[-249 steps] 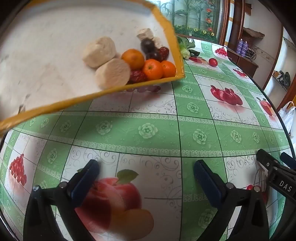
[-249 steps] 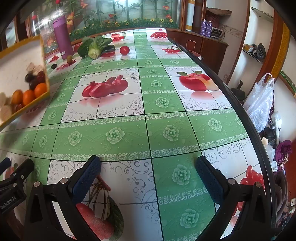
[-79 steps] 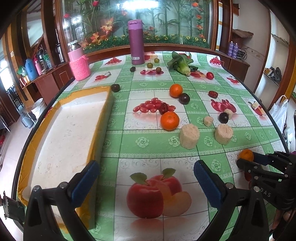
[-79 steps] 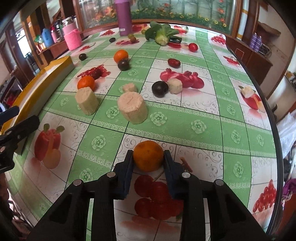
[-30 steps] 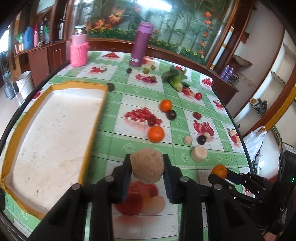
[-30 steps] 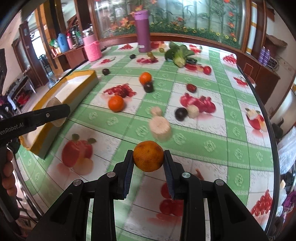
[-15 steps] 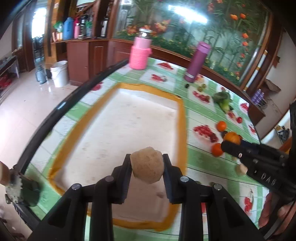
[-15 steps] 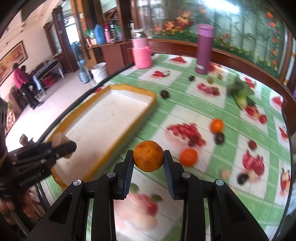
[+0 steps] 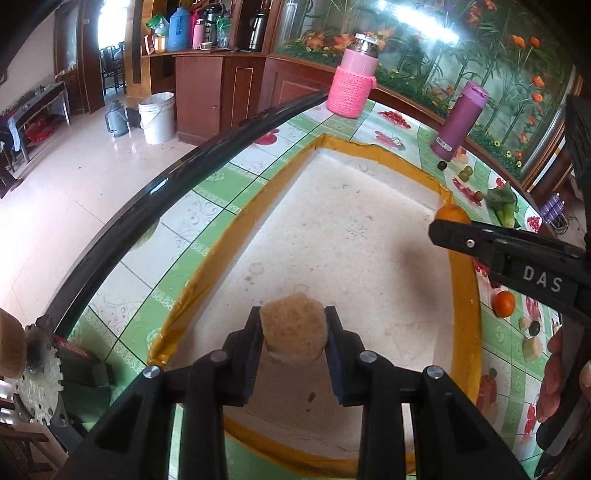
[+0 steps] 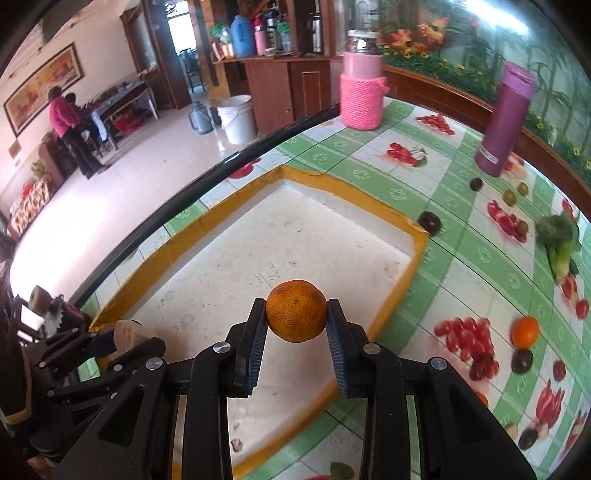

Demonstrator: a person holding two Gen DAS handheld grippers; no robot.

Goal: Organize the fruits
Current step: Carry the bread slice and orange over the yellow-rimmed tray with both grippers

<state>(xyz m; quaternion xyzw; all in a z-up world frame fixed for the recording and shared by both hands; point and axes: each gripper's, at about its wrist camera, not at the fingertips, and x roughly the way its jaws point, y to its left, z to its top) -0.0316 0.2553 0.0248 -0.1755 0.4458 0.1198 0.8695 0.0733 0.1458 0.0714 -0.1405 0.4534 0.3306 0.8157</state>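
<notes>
A: What do we hold?

B: Our left gripper (image 9: 293, 334) clamps a tan chunk (image 9: 293, 328); our right gripper (image 10: 296, 320) clamps an orange (image 10: 296, 315).

A: Where?

B: Both above the yellow-rimmed tray (image 9: 460, 295), orange farther right.

Home dining room, fruit-print tablecloth (image 10: 436, 206), wooden sideboard (image 9: 207, 96) with thermos flasks (image 10: 242, 35), tiled floor (image 9: 55, 192)

From your left wrist camera, the only lettering you could read was "DAS", in white capitals on the black arm of your right tool (image 9: 448, 225). The white label on the purple bottle (image 9: 460, 122) was too small to read.
</notes>
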